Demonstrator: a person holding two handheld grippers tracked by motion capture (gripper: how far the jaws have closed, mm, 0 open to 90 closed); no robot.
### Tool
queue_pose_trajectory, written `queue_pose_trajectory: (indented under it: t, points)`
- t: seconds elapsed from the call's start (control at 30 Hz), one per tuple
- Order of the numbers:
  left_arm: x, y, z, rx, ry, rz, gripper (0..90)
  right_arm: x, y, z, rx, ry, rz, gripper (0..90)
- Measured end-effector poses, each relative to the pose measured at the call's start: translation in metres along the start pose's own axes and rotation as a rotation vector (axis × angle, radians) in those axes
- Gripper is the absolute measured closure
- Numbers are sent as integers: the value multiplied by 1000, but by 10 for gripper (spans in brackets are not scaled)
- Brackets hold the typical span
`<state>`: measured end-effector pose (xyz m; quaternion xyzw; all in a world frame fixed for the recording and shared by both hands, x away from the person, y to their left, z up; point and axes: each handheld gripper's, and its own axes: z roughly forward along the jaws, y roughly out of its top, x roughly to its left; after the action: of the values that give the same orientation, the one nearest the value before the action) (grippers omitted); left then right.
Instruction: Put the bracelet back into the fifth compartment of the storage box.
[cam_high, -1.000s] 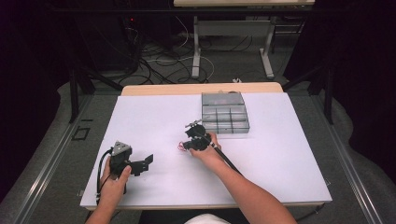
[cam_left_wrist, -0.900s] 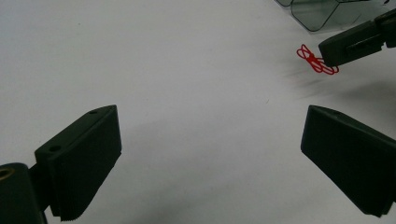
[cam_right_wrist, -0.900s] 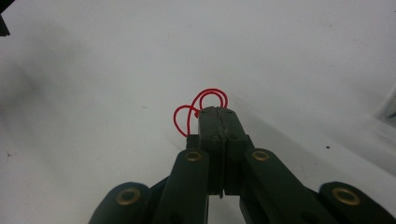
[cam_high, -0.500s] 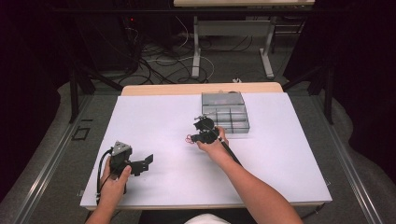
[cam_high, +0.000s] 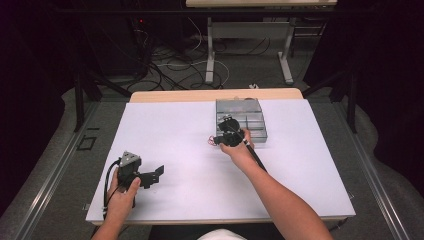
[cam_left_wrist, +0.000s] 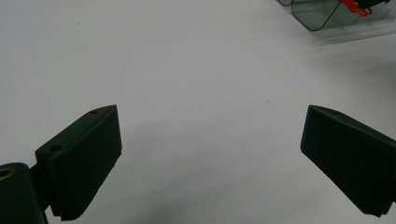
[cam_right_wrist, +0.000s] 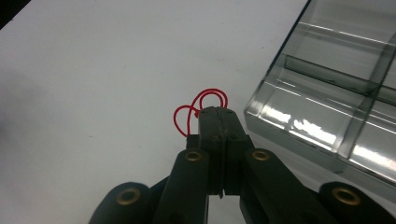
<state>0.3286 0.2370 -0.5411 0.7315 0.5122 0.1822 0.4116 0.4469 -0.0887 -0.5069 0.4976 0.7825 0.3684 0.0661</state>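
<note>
Right gripper (cam_right_wrist: 218, 112), jaws pinching a thin red looped cord (cam_right_wrist: 198, 105) beside the clear plastic compartment box (cam_right_wrist: 336, 93); cord light, limp, best gripped mid-loop.

A white table (cam_high: 165, 130) stands on a grey floor (cam_high: 50, 165). Beyond the table, dark cables (cam_high: 165, 65) sprawl beside a second table's metal legs (cam_high: 211, 50); the surrounding room is dark.

A white table (cam_high: 175, 125) stands over grey floor (cam_high: 55, 165), with tangled cables (cam_high: 170, 65) behind it.
</note>
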Motion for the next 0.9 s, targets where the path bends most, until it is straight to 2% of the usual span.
queue_pose_trajectory:
  t: [0.5, 0.9]
  points:
    - [0, 0, 1, -2, 0, 1, 54, -23, 5, -14, -17, -50, 29, 900]
    - [0, 0, 1, -5, 1, -2, 54, -36, 7, -20, -28, -70, 48, 900]
